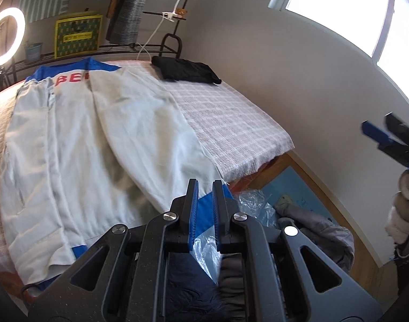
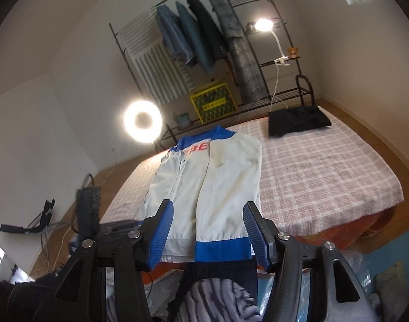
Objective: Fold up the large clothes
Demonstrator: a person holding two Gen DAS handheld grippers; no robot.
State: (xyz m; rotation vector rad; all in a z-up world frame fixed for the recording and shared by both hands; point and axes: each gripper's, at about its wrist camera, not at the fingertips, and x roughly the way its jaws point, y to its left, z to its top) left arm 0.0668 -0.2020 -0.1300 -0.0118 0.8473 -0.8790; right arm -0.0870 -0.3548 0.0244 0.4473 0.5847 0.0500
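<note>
A white jacket (image 1: 97,134) with a blue collar, a blue hem and red letters lies flat on the checked bed (image 1: 231,118), its sleeves folded in over the body. My left gripper (image 1: 205,185) hovers above the jacket's blue hem corner at the near edge of the bed. Its jaws are almost together, with only a narrow slit between them and nothing in it. In the right wrist view the jacket (image 2: 217,182) stretches away from my right gripper (image 2: 208,206). That gripper stands wide open above the hem and is empty. It also shows at the far right as the right gripper (image 1: 376,123).
A folded black garment (image 2: 298,119) lies at the bed's far right corner. Behind the bed stand a clothes rack (image 2: 204,40), a yellow box (image 2: 215,103) and a ring light (image 2: 142,119). Loose clothes and plastic bags (image 1: 311,225) lie on the floor at the bed's foot.
</note>
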